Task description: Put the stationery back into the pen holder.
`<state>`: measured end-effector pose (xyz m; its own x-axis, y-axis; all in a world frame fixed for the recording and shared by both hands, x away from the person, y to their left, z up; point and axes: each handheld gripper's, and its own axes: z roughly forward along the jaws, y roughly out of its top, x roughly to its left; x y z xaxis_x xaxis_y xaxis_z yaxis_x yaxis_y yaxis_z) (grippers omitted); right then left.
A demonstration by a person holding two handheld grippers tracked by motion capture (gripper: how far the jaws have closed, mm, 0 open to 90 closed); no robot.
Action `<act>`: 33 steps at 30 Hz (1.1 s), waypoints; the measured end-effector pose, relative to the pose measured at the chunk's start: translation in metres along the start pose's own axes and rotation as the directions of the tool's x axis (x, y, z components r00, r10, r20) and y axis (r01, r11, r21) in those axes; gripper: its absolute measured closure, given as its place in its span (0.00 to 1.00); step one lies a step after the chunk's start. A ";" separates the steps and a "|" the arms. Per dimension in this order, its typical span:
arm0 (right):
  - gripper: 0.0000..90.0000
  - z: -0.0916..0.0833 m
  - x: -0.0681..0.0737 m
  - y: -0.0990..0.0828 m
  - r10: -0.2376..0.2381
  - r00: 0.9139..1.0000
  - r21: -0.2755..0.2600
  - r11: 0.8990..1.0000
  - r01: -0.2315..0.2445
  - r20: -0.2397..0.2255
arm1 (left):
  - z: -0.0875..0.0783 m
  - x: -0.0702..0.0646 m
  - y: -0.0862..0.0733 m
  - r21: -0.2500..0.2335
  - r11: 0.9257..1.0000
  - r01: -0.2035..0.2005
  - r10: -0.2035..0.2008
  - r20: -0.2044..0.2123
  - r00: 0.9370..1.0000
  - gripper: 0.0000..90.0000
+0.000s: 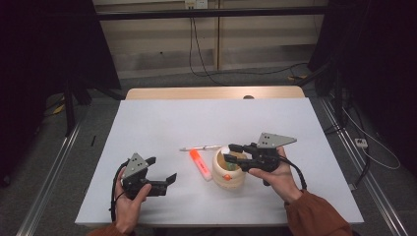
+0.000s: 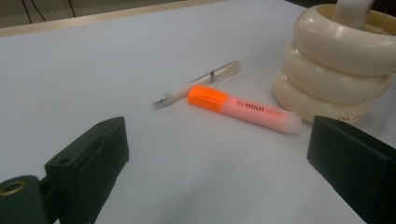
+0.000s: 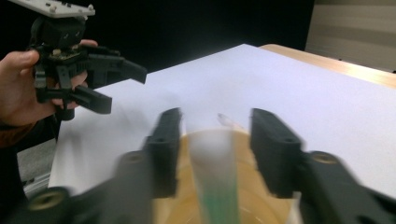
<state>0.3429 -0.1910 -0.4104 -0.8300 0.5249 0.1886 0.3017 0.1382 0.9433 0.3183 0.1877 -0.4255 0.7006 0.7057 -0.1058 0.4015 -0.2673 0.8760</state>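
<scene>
A cream pen holder (image 1: pixel 231 178) shaped like stacked rings stands on the white table (image 1: pixel 196 118). A white and green pen-like stick (image 3: pixel 215 172) stands in it, blurred, and its white top (image 2: pixel 352 11) rises over the rim. My right gripper (image 1: pixel 229 152) hovers over the holder's mouth, and its jaws stand either side of the stick without touching it. An orange highlighter (image 1: pixel 200 164) and a clear pen (image 1: pixel 200 147) lie just left of the holder. My left gripper (image 1: pixel 164 169) is open at the front left, with nothing between its jaws.
The table's front edge runs just below both hands. A wooden strip (image 1: pixel 211 92) borders the far side. Dark stands and cables sit on the floor around the table.
</scene>
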 end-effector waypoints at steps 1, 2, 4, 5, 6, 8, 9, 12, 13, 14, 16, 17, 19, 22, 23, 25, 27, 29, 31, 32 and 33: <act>0.52 0.000 0.000 0.001 0.003 1.000 0.001 1.000 -0.003 0.005 | 0.000 0.000 0.000 -0.001 1.000 0.002 -0.002 0.001 1.000 0.06; 0.48 -0.001 0.000 0.002 0.004 1.000 0.005 1.000 -0.004 0.006 | 0.000 0.000 0.000 0.000 1.000 -0.002 0.002 0.001 1.000 0.06; 0.41 -0.002 0.000 0.003 0.003 1.000 -0.006 1.000 -0.002 0.017 | 0.000 0.000 0.000 0.001 1.000 -0.001 0.001 0.001 1.000 0.06; 0.39 -0.002 0.000 0.003 0.003 1.000 -0.008 1.000 -0.003 0.021 | 0.000 0.000 0.000 0.001 1.000 -0.001 0.001 0.002 1.000 0.06; 0.36 -0.002 0.000 0.004 0.004 1.000 -0.011 1.000 -0.004 0.029 | 0.000 0.000 0.000 0.001 1.000 -0.001 0.001 0.002 1.000 0.06; 0.28 -0.003 0.000 0.005 0.005 0.999 -0.013 1.000 -0.004 0.048 | 0.001 0.000 0.000 0.001 1.000 0.001 -0.001 0.002 1.000 0.06; 0.25 -0.003 0.000 0.006 0.009 0.999 -0.012 1.000 -0.008 0.053 | 0.001 0.000 0.000 0.001 1.000 0.002 -0.002 0.002 1.000 0.06; 0.16 -0.004 -0.001 0.007 0.024 0.997 -0.015 1.000 -0.023 0.075 | 0.002 -0.001 0.000 0.005 1.000 -0.004 0.004 0.004 1.000 0.06; 0.15 -0.005 -0.002 0.007 0.025 0.997 -0.015 1.000 -0.024 0.080 | 0.002 -0.001 0.000 0.005 1.000 -0.004 0.004 0.005 1.000 0.06; 0.13 -0.005 -0.002 0.008 0.026 0.996 -0.018 1.000 -0.025 0.082 | 0.002 -0.001 0.000 0.006 1.000 -0.006 0.005 0.004 1.000 0.06; 0.10 -0.007 -0.004 0.008 0.025 0.995 -0.019 1.000 -0.023 0.092 | 0.003 -0.002 0.001 0.007 1.000 -0.008 0.008 0.006 1.000 0.06; 0.09 -0.009 -0.004 0.009 0.022 0.995 -0.022 1.000 -0.020 0.101 | 0.003 -0.002 0.001 0.007 1.000 -0.008 0.008 0.006 1.000 0.06; 0.06 -0.012 -0.005 0.009 0.020 0.993 -0.024 1.000 -0.018 0.115 | 0.003 -0.002 0.001 0.009 1.000 -0.011 0.011 0.005 1.000 0.06; 0.04 -0.018 -0.007 0.009 0.010 0.990 -0.020 1.000 -0.008 0.140 | 0.004 -0.002 0.001 0.008 1.000 -0.007 0.007 0.002 1.000 0.06; 0.04 -0.021 -0.007 0.008 0.011 0.989 -0.021 1.000 -0.008 0.146 | 0.004 -0.002 0.001 0.009 1.000 -0.005 0.005 -0.003 1.000 0.06; 0.04 -0.028 -0.009 0.005 0.021 0.985 -0.024 1.000 -0.017 0.173 | 0.004 -0.002 0.001 0.010 1.000 0.002 -0.002 -0.006 1.000 0.06; 0.03 -0.035 -0.011 0.001 0.027 0.980 -0.027 0.999 -0.022 0.198 | 0.004 -0.001 0.000 0.012 1.000 0.002 -0.002 -0.009 1.000 0.06; 0.04 -0.042 -0.013 -0.003 0.039 0.974 -0.030 0.999 -0.033 0.225 | 0.004 -0.001 0.001 0.014 1.000 0.000 0.000 -0.009 1.000 0.06; 0.04 -0.048 -0.014 -0.006 0.046 0.969 -0.030 0.999 -0.040 0.243 | 0.004 -0.001 0.000 0.014 1.000 0.001 -0.001 -0.009 1.000 0.06; 0.04 -0.052 -0.014 -0.008 0.046 0.966 -0.028 0.999 -0.040 0.255 | 0.005 -0.001 0.000 0.015 1.000 0.003 -0.003 -0.008 1.000 0.06; 0.04 -0.055 -0.014 -0.010 0.046 0.964 -0.031 0.999 -0.039 0.262 | 0.005 -0.001 0.000 0.016 1.000 0.003 -0.003 -0.007 1.000 0.06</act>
<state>0.3258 -0.2457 -0.4080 -0.6630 0.7327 0.1535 0.3190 0.0910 0.9434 0.3203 0.1839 -0.4274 0.6951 0.7112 -0.1047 0.4127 -0.2756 0.8681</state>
